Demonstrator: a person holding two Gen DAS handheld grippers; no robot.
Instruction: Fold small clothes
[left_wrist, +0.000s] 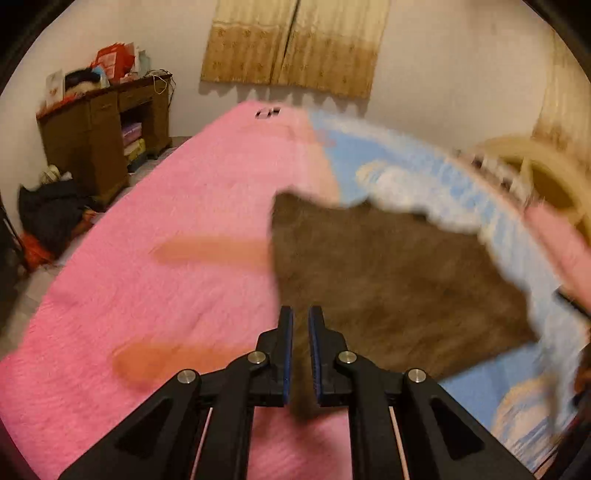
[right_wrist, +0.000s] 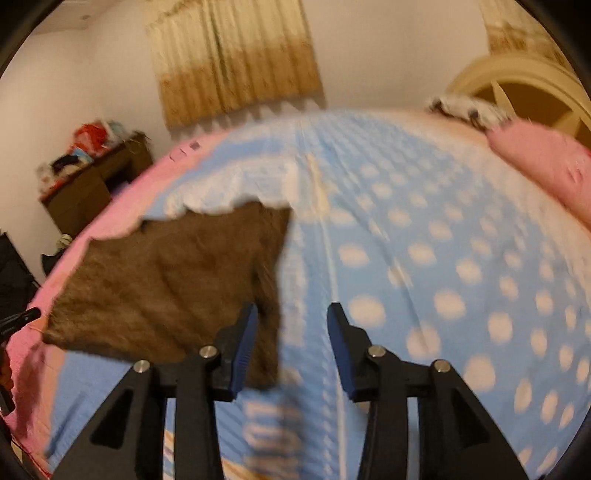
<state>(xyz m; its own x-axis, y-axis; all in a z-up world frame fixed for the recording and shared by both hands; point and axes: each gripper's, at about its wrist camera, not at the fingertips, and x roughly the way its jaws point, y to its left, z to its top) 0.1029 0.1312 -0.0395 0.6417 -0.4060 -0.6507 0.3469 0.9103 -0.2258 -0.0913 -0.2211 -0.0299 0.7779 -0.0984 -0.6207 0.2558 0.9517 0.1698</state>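
A small brown cloth (left_wrist: 388, 280) lies spread over the blue dotted blanket (left_wrist: 417, 162) on the bed. My left gripper (left_wrist: 301, 314) is nearly closed, pinching the cloth's near left corner between its blue pads. In the right wrist view the same brown cloth (right_wrist: 166, 280) lies at the left. My right gripper (right_wrist: 291, 310) is open, its left finger (right_wrist: 243, 343) over the cloth's right edge, nothing held. Both views are motion-blurred.
The bed has a pink sheet (left_wrist: 147, 258) and a blue blanket with white dots (right_wrist: 443, 277). A pink pillow (right_wrist: 546, 162) and cream headboard (right_wrist: 517, 85) are at the right. A brown desk (left_wrist: 107, 136) with clutter stands at the left wall.
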